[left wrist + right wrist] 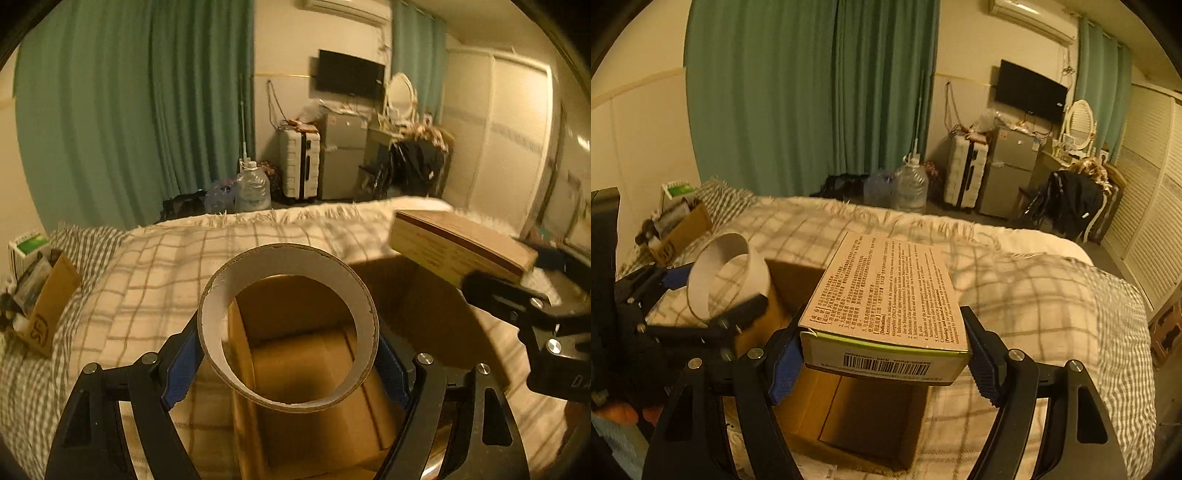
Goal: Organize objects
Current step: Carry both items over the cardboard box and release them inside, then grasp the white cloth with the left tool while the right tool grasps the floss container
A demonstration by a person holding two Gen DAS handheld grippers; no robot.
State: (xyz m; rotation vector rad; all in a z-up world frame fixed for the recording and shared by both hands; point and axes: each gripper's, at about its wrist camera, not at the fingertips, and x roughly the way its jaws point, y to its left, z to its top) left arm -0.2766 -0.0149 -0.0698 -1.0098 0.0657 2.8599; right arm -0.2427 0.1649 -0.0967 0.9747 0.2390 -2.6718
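Observation:
My left gripper (288, 358) is shut on a wide cardboard ring (364, 295), white inside, and holds it over an open cardboard box (295, 369) on the bed. The ring (701, 280) also shows at the left of the right wrist view. My right gripper (882, 358) is shut on a flat printed carton (886, 291) with a barcode on its end, held above the same open box (864, 413). The carton (454, 247) and right gripper (517, 306) appear at the right of the left wrist view.
A checked blanket (1015, 280) covers the bed. A second cardboard box (48, 306) with several items stands at the bed's far left. Beyond the bed are water bottles (253, 188), a white suitcase (299, 166), a small fridge (341, 155) and green curtains (129, 110).

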